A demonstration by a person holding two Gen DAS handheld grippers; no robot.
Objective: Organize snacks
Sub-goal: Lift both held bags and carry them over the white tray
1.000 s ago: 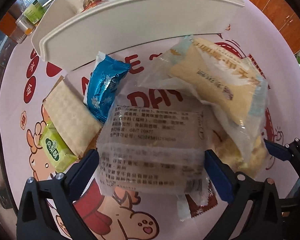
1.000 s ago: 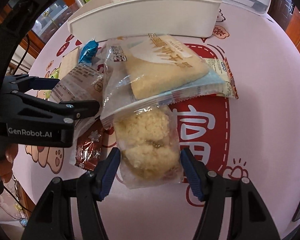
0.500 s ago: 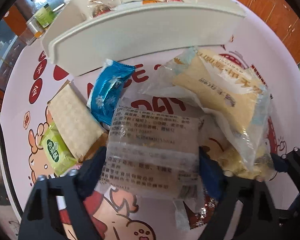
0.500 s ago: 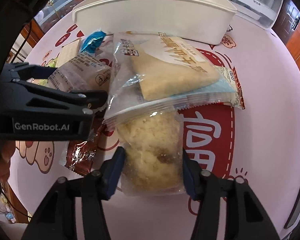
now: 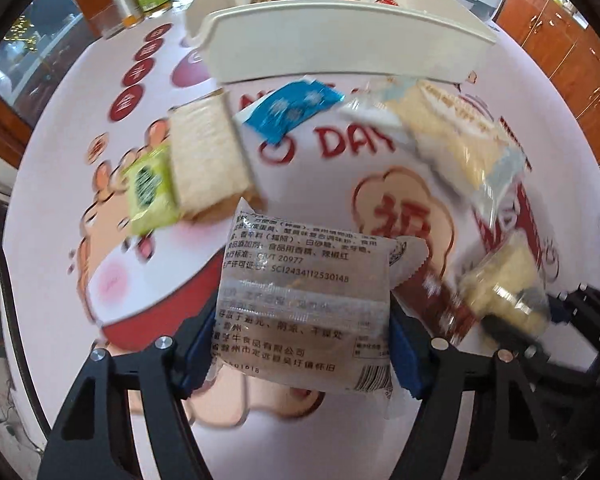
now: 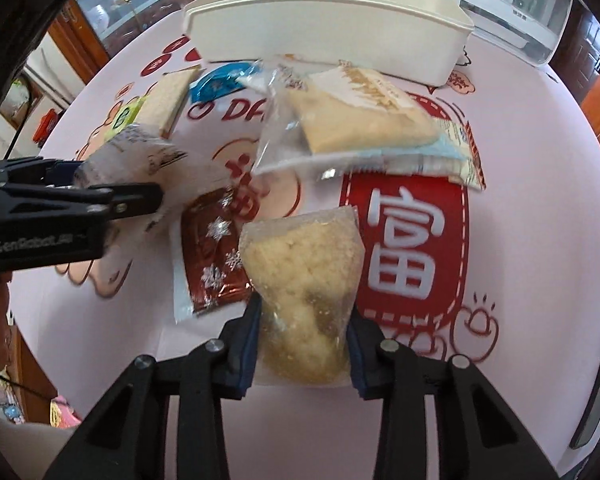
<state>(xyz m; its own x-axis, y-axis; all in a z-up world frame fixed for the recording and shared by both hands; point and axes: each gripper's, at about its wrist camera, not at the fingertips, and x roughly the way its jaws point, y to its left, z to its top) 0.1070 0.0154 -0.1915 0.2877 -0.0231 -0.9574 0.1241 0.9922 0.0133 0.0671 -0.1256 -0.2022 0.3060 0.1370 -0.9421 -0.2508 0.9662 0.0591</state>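
The white bin [image 6: 328,36] is sitting ahead of both tools on the bench [image 6: 540,208]. The left hand-held gripper [image 5: 300,344] is clamping the printed clear packet [image 5: 304,304]; the right hand-held gripper [image 6: 304,344] is clamping the crumbly pastry packet [image 6: 304,280], its long axis pointing binward. Neither appears nearer.

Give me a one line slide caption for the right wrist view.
Right claw grips a crumbly pastry packet above the table, white bin ahead.
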